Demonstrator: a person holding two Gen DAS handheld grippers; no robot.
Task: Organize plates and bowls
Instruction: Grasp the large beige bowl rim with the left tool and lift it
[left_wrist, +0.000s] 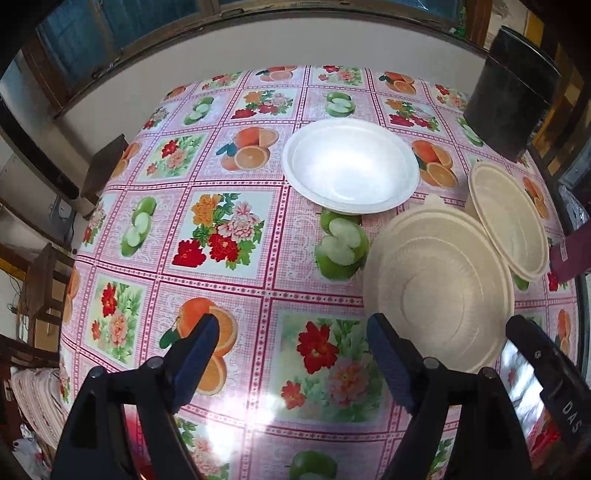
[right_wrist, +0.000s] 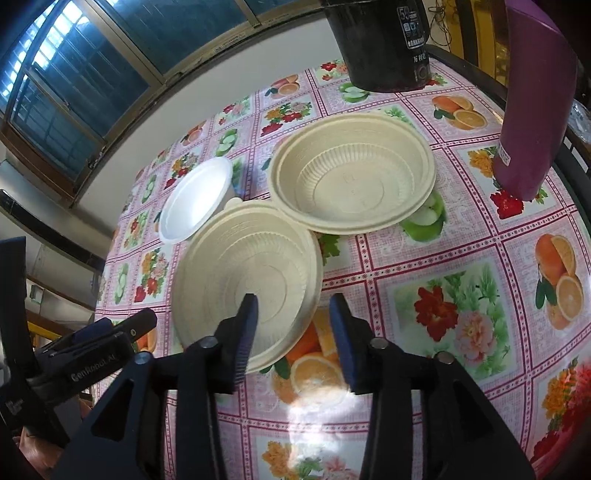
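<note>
Three dishes on the table (left_wrist: 229, 280) mid-sorting: white bowl (left_wrist: 351, 166) centre; beige plate (right_wrist: 247, 280) and beige bowl (right_wrist: 351, 173) nearer its right edge. Left gripper (left_wrist: 291, 362) spread, empty; right gripper (right_wrist: 295, 332) parted, plate rim between, unpinched.

Looked steeply down from close above the flowered tablecloth (left_wrist: 229, 236) in both wrist views, the left from nearer the table's left side, the right further right, sharing the white bowl (left_wrist: 351, 166) and two beige dishes.
</note>
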